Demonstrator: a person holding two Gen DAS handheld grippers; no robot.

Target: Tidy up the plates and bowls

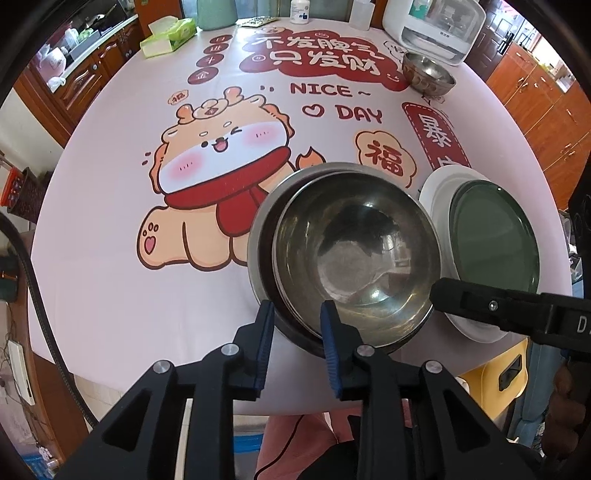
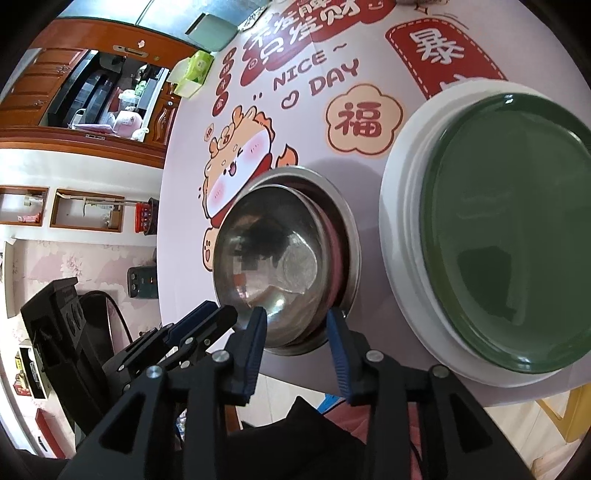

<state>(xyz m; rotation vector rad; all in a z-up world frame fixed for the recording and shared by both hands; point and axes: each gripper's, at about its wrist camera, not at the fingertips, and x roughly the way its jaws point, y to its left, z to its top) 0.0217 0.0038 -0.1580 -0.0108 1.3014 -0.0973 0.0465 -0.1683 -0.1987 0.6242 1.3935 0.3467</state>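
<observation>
A steel bowl (image 1: 354, 258) sits tilted inside a stack of other bowls (image 1: 266, 236) near the table's front edge; it also shows in the right wrist view (image 2: 273, 258). My left gripper (image 1: 297, 317) is open, its fingers straddling the near rims of the stack. My right gripper (image 2: 295, 325) is open, its fingers straddling the stack's near right rim. Beside the bowls lies a green plate (image 1: 495, 236) on a stack of white plates (image 1: 436, 192), also in the right wrist view (image 2: 509, 229). A lone steel bowl (image 1: 426, 72) stands at the far right.
The round table (image 1: 110, 258) carries a cartoon-printed cloth. At the back stand a tissue box (image 1: 168, 33), a green jar (image 1: 216, 13), a bottle (image 1: 299, 11) and a white appliance (image 1: 434, 27). Wooden cabinets (image 1: 546, 103) surround the table.
</observation>
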